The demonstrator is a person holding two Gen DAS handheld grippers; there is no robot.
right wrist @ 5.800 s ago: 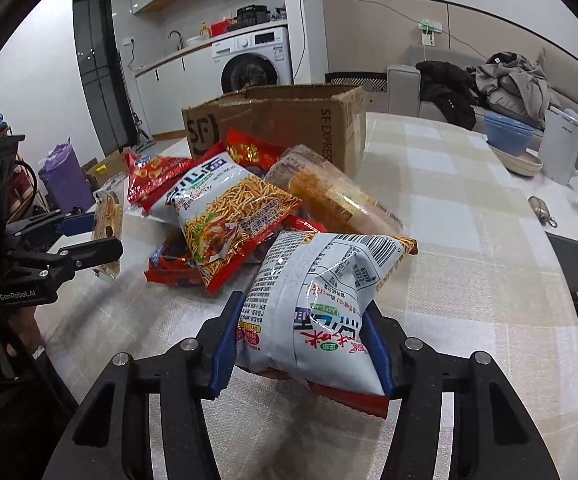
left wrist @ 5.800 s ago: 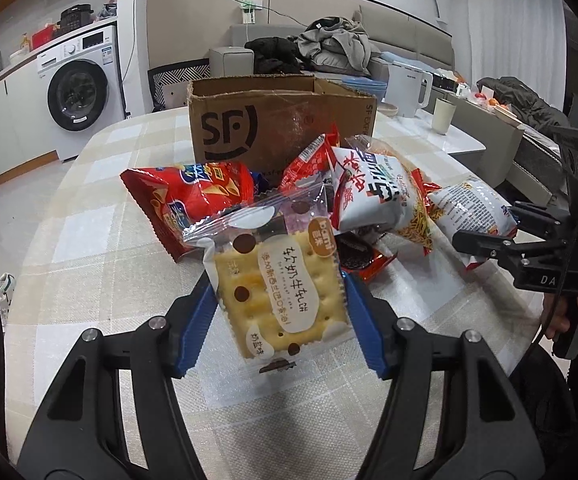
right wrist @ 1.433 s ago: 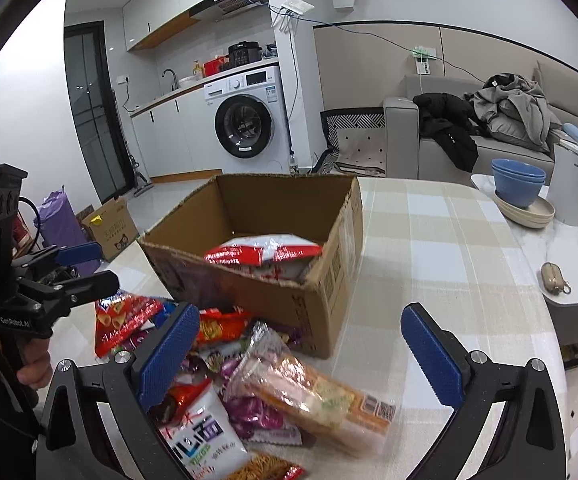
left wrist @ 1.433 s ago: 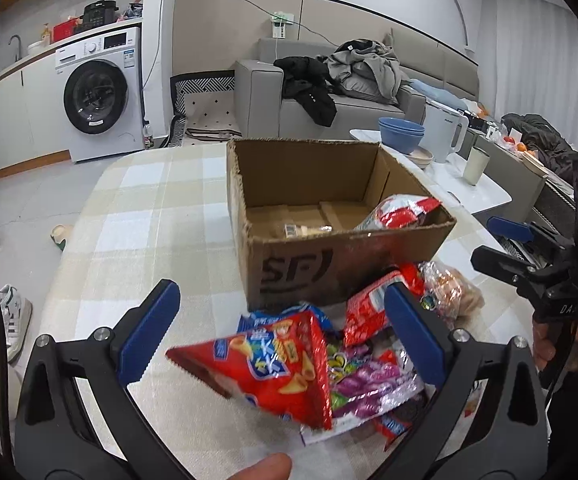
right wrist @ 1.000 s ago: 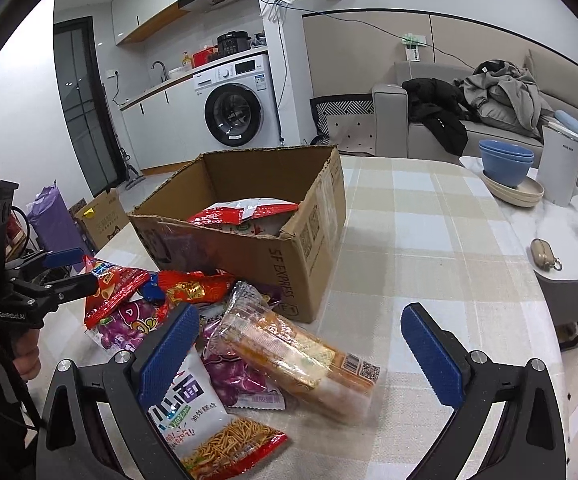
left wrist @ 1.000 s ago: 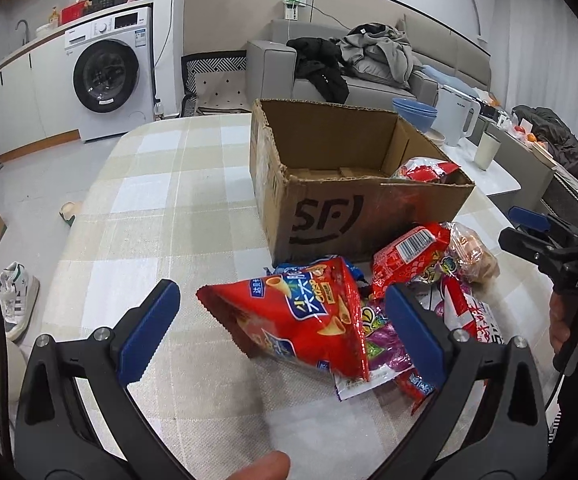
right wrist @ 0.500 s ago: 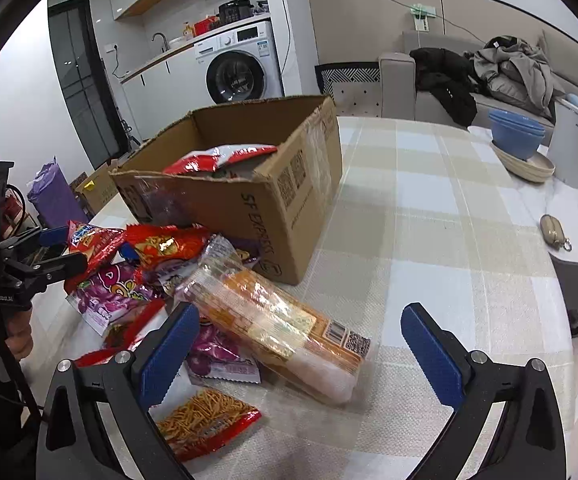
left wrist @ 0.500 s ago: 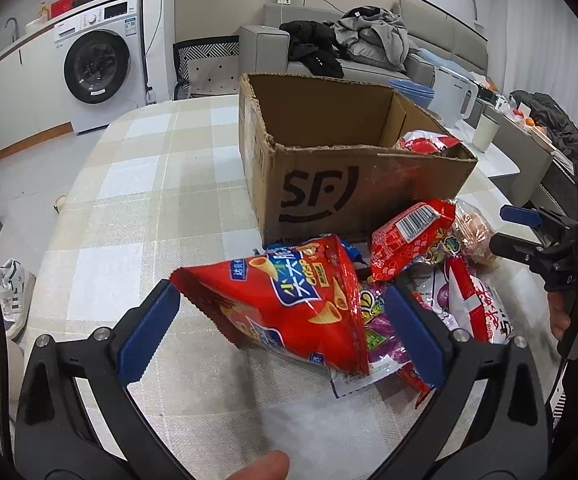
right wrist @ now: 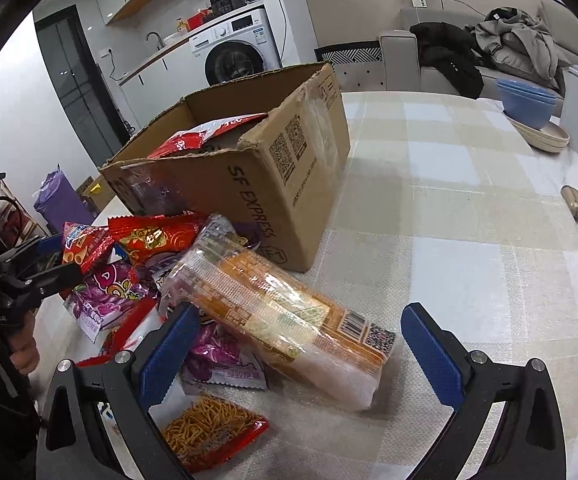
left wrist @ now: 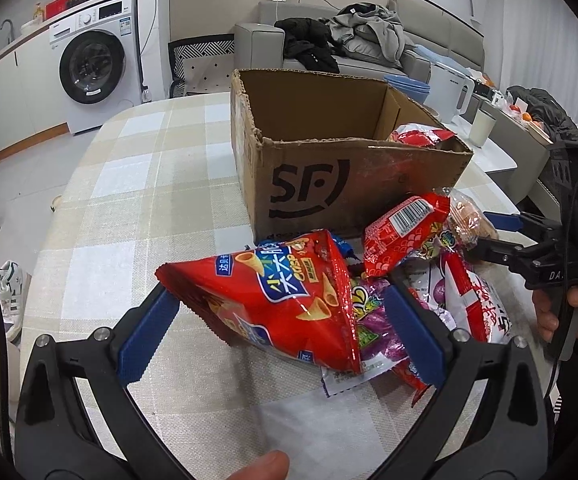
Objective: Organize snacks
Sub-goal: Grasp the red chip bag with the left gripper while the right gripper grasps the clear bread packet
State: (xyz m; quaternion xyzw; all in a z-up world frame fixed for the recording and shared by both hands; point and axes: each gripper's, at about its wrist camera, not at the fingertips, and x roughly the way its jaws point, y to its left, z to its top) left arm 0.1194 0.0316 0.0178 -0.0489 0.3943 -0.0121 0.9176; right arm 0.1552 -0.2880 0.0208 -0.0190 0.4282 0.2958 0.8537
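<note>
You have brought both grippers down from the cardboard box (left wrist: 349,168) to the pile at its 6 o'clock side, so the next pair of pickups is at hand. Your left gripper (left wrist: 281,320) now straddles the red cone-snack bag (left wrist: 273,300), fingers apart, no squeeze yet. Your right gripper (right wrist: 301,344) frames the clear-wrapped cracker pack (right wrist: 285,316) on the tabletop (right wrist: 469,240), fingers wide apart. One red packet (right wrist: 209,136) already lies in the box.
</note>
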